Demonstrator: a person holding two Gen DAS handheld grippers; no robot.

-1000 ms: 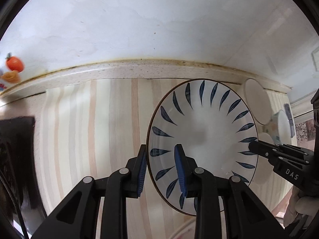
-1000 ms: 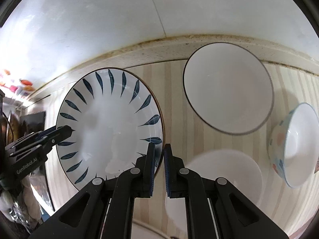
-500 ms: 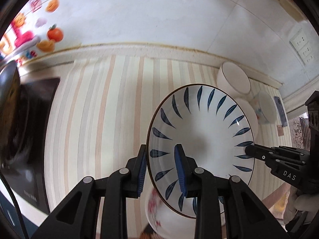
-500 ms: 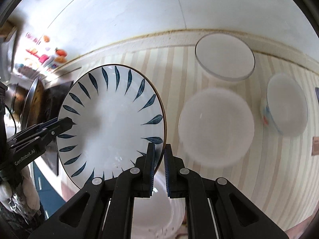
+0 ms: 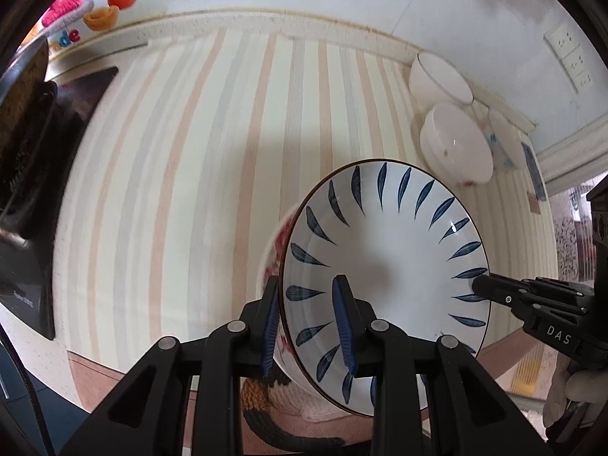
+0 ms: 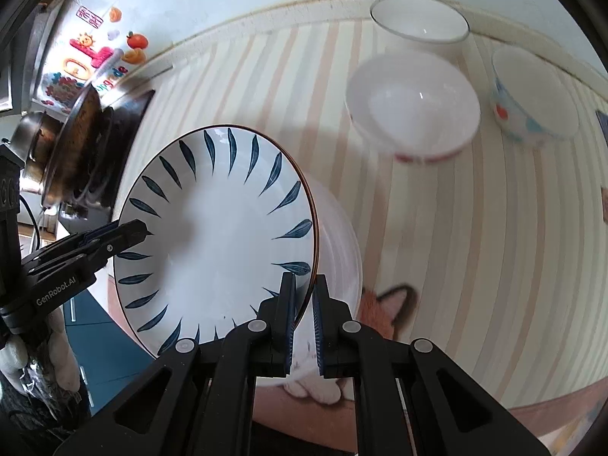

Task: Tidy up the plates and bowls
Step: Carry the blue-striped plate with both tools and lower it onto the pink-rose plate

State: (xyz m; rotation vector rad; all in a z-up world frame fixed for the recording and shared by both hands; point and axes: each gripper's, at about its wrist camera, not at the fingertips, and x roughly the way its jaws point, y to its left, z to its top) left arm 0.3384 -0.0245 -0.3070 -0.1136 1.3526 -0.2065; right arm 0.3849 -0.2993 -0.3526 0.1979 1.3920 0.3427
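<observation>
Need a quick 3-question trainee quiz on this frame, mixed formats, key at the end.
1. True or false: only the left gripper is clamped on the leaf-pattern plate.
2. Multiple choice: what shows directly beneath the leaf-pattern plate in the right wrist view? A) a white plate B) a cutting board C) a frying pan
3. Fill in: apart from the plates, the striped counter holds ___ bowls, namely a clear-rimmed bowl, a white bowl and a dotted bowl.

Key: 1 false, the right gripper also grips its rim, on the opposite side; 2 A; 3 three.
</observation>
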